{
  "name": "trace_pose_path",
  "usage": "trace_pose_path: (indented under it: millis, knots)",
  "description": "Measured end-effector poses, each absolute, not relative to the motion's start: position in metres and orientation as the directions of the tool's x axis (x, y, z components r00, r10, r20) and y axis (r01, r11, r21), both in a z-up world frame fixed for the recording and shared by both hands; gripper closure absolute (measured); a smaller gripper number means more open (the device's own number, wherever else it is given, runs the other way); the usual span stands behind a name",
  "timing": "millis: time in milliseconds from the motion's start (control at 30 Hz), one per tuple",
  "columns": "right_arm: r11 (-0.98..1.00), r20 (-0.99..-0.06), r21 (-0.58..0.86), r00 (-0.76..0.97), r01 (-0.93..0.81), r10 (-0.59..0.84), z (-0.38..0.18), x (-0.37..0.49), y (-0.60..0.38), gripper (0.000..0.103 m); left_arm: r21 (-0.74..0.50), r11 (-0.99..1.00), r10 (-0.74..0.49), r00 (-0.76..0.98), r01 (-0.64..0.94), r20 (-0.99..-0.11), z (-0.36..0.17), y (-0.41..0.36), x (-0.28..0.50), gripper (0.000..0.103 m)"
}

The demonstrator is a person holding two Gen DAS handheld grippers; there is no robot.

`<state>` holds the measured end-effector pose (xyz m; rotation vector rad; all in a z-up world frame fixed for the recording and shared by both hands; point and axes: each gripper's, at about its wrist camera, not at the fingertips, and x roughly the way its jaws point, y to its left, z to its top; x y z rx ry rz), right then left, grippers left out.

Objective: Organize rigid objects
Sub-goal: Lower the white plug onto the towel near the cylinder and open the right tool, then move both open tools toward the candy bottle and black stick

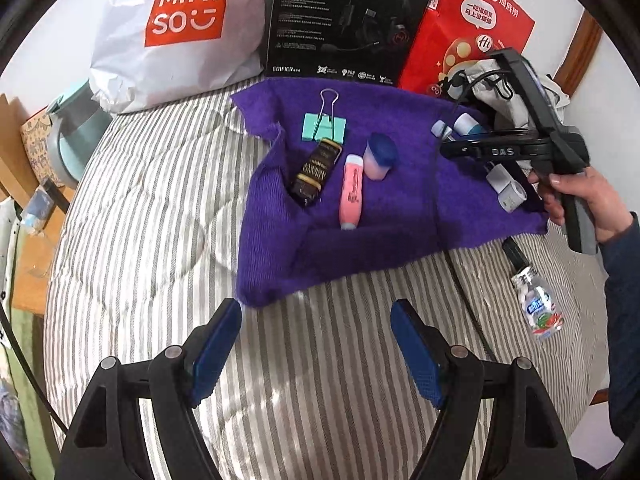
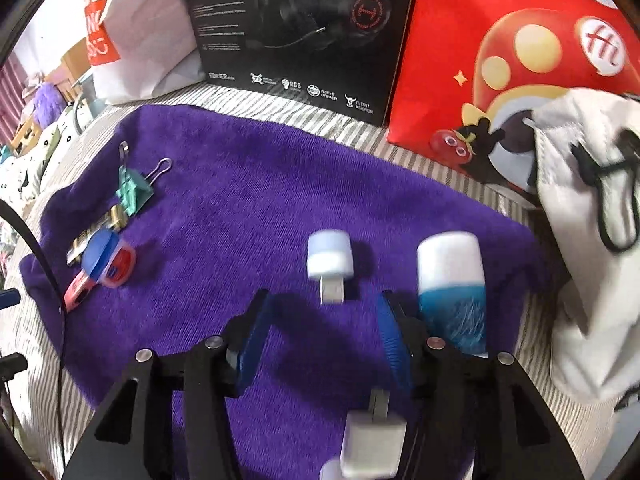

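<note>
Here, right gripper [image 2: 320,340] open-jawed above purple towel [image 2: 248,184], just short of USB plug [image 2: 330,266]

Small items [image 1: 351,190] scattered on purple towel [image 1: 400,232]

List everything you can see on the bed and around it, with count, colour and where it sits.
Towel: 1, purple, spread on striped bedding.
Binder clip: 1, mint green, towel's far left.
Dark tube: 1, black-gold, below the clip.
Pink tube: 1, pink, towel centre.
Small jar: 1, blue lid, beside pink tube.
USB plug: 1, white, ahead of right gripper.
Blue-white tube: 1, beside the plug.
Charger: 1, white, under right gripper.
Bottle: 1, clear, off the towel.
Left gripper: open.
Right gripper: open.
</note>
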<state>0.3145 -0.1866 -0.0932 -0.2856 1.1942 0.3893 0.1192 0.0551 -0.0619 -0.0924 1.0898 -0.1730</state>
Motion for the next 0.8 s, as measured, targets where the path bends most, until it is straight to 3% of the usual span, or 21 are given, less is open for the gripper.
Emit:
trace_pose_path:
  millis: [167, 300, 467, 700, 800]
  knots:
    - [0.909, -0.913, 0.013, 0.366, -0.417, 0.181, -0.056, 0.274, -0.207, 0.047, -0.152, 0.986, -0.169, 0.44, 0.075, -0.882, -0.065, 0.054, 0.106, 0.025]
    - [0.913, -0.881, -0.003, 0.433, -0.408, 0.19, -0.019, 0.219, -0.232, 0.014, -0.17, 0.983, -0.183, 0.433, 0.069, -0.883, -0.067, 0.047, 0.095, 0.025]
    - [0.935, -0.875, -0.044, 0.466, -0.353, 0.135, -0.009, 0.145, -0.282, 0.011, -0.141, 0.986, -0.165, 0.44, 0.087, -0.883, -0.075, 0.023, 0.08, 0.024]
    - [0.984, -0.892, 0.012, 0.442, -0.175, 0.09, -0.054, 0.096, -0.348, 0.011, -0.095, 0.995, -0.097, 0.508, 0.03, -0.856, -0.095, 0.0, 0.062, 0.024]
    - [0.989, -0.879, 0.048, 0.465, -0.14, 0.108, -0.07, 0.094, -0.358, 0.011, -0.057, 0.998, -0.059, 0.549, 0.022, -0.833, -0.099, -0.005, 0.056, 0.013]
